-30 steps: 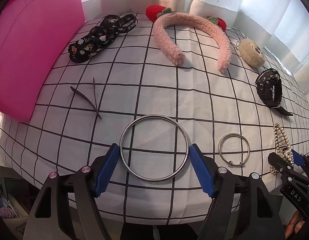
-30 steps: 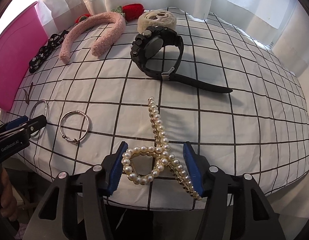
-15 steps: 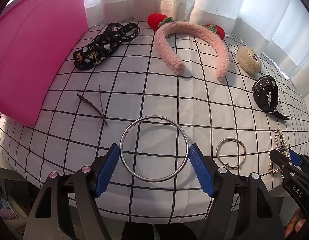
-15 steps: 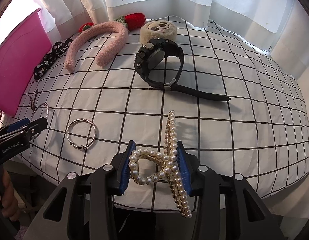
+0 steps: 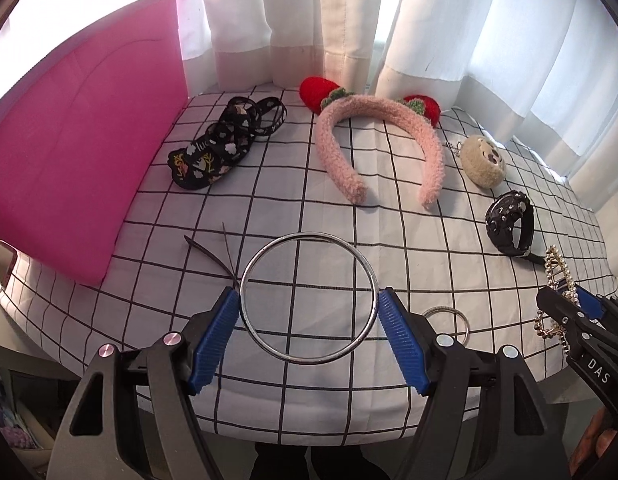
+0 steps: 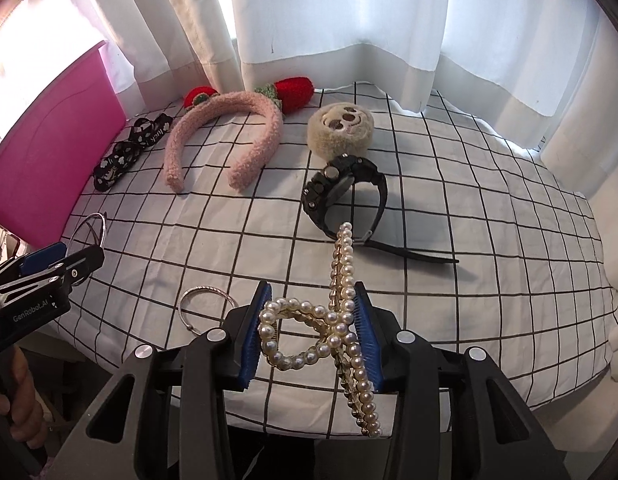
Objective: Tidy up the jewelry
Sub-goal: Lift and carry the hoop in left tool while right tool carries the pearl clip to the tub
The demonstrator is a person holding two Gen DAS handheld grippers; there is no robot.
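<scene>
My left gripper (image 5: 309, 330) is shut on a large silver bangle (image 5: 309, 238) and holds it lifted above the checked cloth (image 5: 389, 216). My right gripper (image 6: 309, 328) is shut on a pearl hair claw (image 6: 341, 276), also lifted off the cloth. A small silver ring bracelet (image 6: 207, 308) lies on the cloth near the front edge; it also shows in the left wrist view (image 5: 449, 316). A black watch (image 6: 345, 196) lies beyond the claw.
A pink fuzzy headband (image 5: 373, 140) with red strawberries, a black patterned band (image 5: 225, 148), a plush sloth charm (image 6: 341, 132) and dark hairpins (image 5: 217, 256) lie on the cloth. A pink box (image 5: 69, 152) stands at the left. White curtains (image 6: 349, 20) hang behind.
Both grippers have risen and pulled back from the table. The bangle and the pearl claw have come up off the cloth with them. The right jaws closed tighter on the claw.
</scene>
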